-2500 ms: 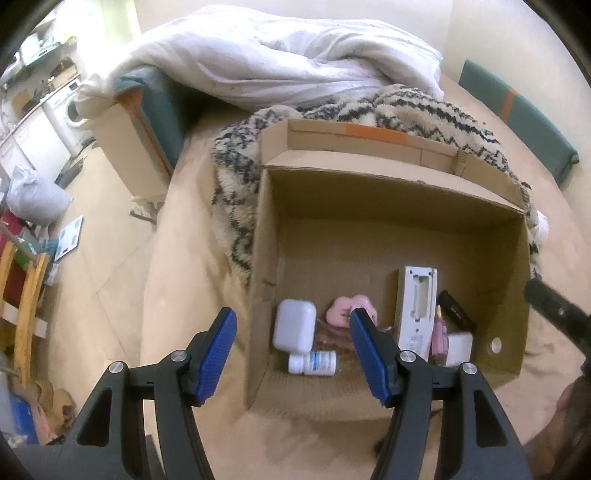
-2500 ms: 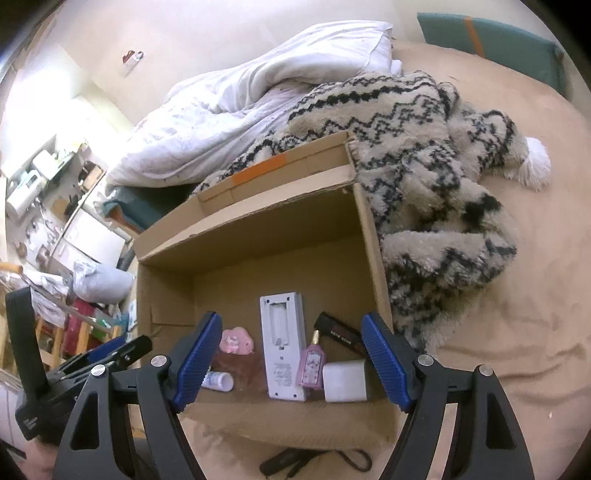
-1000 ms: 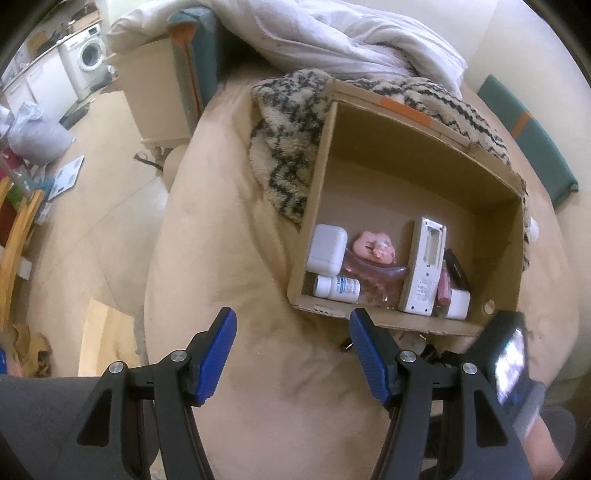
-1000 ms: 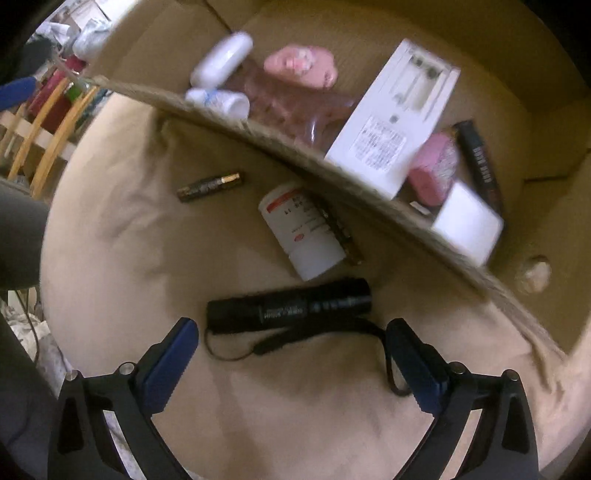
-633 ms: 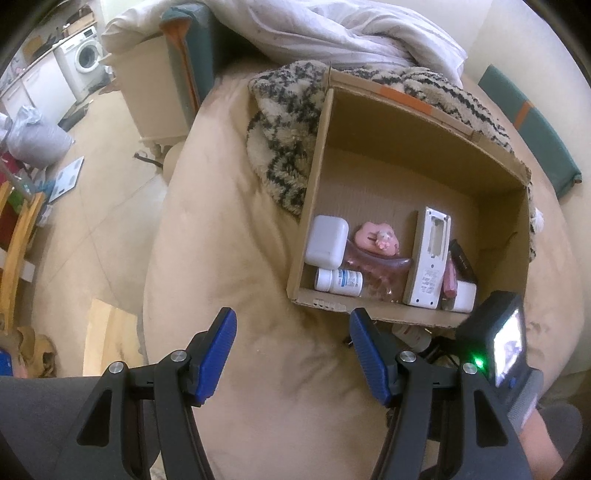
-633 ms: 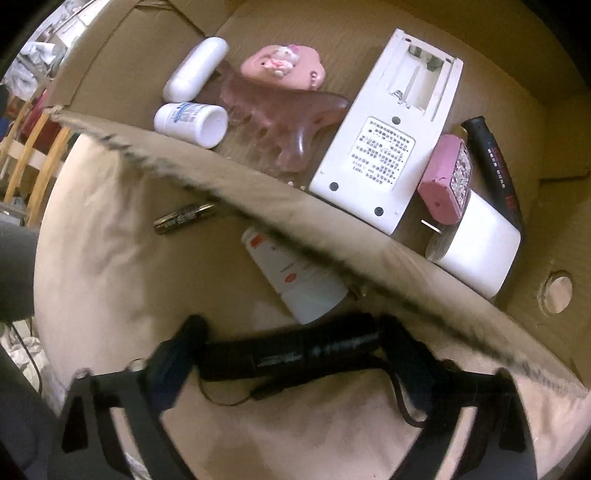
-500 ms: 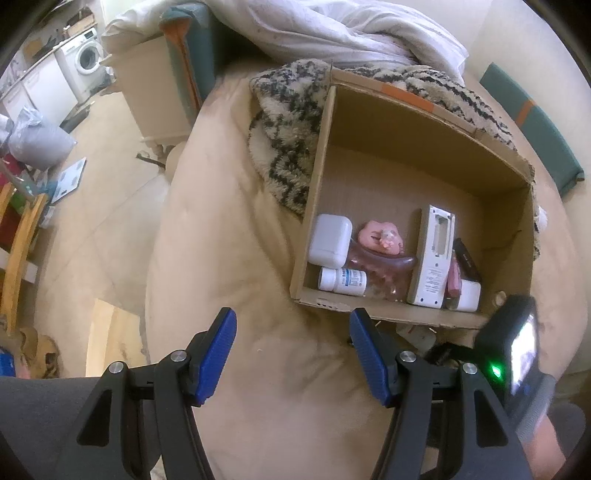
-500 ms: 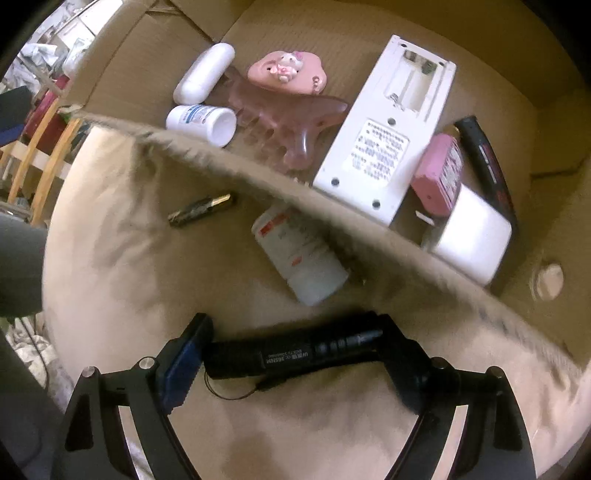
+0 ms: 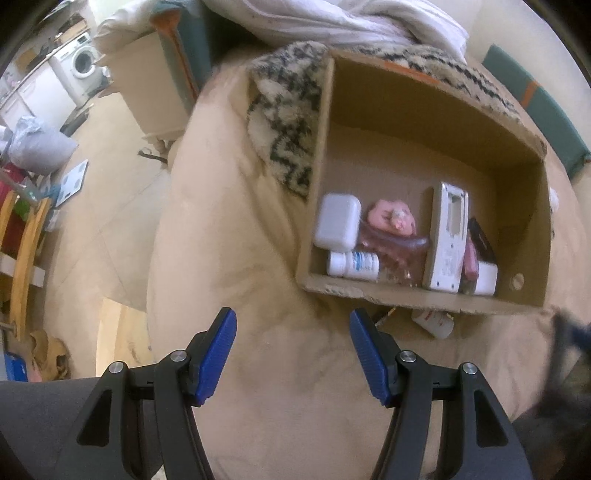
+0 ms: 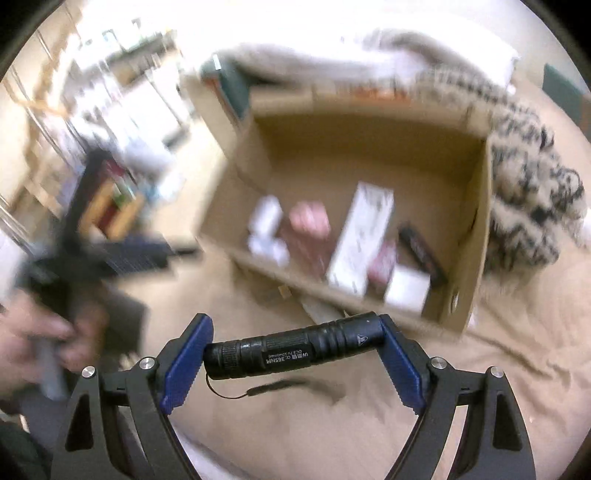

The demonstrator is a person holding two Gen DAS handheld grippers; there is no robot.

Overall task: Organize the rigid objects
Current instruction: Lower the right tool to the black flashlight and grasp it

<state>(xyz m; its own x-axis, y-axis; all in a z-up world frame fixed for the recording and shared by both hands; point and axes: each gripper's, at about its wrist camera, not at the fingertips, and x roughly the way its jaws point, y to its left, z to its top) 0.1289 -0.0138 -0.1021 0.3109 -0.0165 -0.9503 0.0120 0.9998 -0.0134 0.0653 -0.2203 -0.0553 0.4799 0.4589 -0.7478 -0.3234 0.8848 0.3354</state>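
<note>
Right gripper (image 10: 295,345) clamps the black flashlight (image 10: 295,349) endwise (lanyard dangling) between its pads.

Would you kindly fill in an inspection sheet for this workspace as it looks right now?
Surface: beige bed cover, soft and creased.
Job's things: cardboard box open on the bed, holding a white case, a pill bottle, a pink charm, a white remote and small items at its right end; black flashlight lifted clear of the bed.
Clutter: white tube lying outside the box's near wall.
Grippers: left gripper open, empty, over bare cover; right gripper clamps the flashlight end to end.
Cables: the flashlight's wrist cord dangles below it.
Surroundings: patterned fleece, white duvet, washing machine.
</note>
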